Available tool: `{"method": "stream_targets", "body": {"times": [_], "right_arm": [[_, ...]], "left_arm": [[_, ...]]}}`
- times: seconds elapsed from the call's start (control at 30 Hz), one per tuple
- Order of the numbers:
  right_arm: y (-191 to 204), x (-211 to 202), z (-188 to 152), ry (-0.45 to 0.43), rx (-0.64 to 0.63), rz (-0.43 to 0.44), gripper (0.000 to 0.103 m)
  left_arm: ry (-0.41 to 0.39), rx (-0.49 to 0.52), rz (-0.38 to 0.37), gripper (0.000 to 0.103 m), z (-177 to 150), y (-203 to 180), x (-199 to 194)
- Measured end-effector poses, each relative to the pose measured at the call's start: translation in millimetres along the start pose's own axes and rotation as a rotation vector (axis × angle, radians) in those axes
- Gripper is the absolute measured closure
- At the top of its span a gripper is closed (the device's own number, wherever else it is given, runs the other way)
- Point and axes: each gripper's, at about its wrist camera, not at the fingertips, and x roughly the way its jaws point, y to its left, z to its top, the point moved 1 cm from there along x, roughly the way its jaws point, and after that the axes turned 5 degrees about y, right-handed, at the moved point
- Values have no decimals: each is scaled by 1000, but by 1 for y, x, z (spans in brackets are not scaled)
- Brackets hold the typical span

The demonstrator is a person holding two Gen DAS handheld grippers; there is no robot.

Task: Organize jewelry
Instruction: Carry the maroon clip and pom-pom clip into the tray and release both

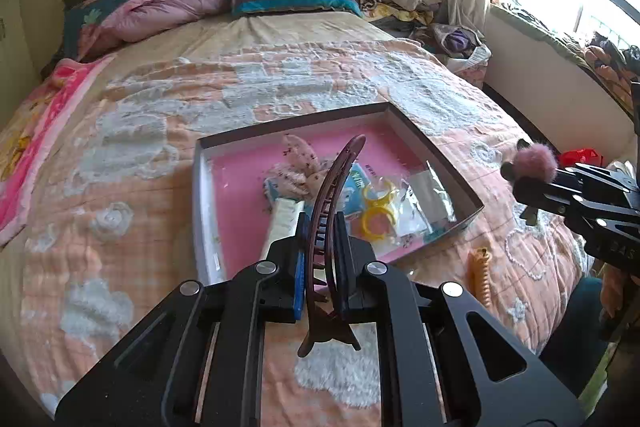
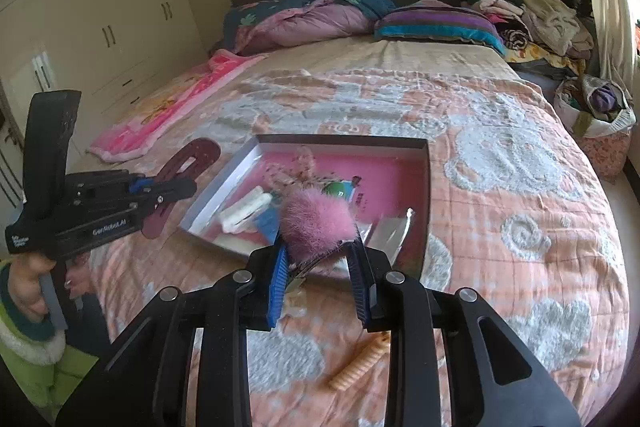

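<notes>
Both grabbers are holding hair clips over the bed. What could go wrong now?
The left gripper pinches the long brown hair clip only near its hinge end, so it might twist or slip out. The right gripper squeezes the fluffy pink clip by its soft fur, which could slide loose. The box is already crowded, so dropped clips might bounce out beside the orange clip.

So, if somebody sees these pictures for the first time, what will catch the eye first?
Probably the long brown hair clip pinched upright in the left gripper, in front of the open box with its pink floor. Next, the fluffy pink pompom clip held in the right gripper above the box's near edge, all on an orange bedspread.
</notes>
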Motion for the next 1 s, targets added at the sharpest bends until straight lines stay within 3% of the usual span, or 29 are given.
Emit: {"method": "stream_targets", "body": {"times": [0.73,0.77,0.83,0.9,1.0], "right_arm": [[-34,81,6,129,52,-34,74],[-32,84,5,139,49,-41,73],[-32,86,2,142,49,-56,56],[-31,82,0,125,55,-50,46],[-33,72,-5,111,75,-55,42]], "left_arm": [[92,-28,-52,97,9,-9,74],[96,-30,-44,95,8,-8,76],[95,-23,-30,74,6,-9,75],[85,-11,-24,67,6,-11,70],[75,-1,-23,63,4,-13,63]]}}
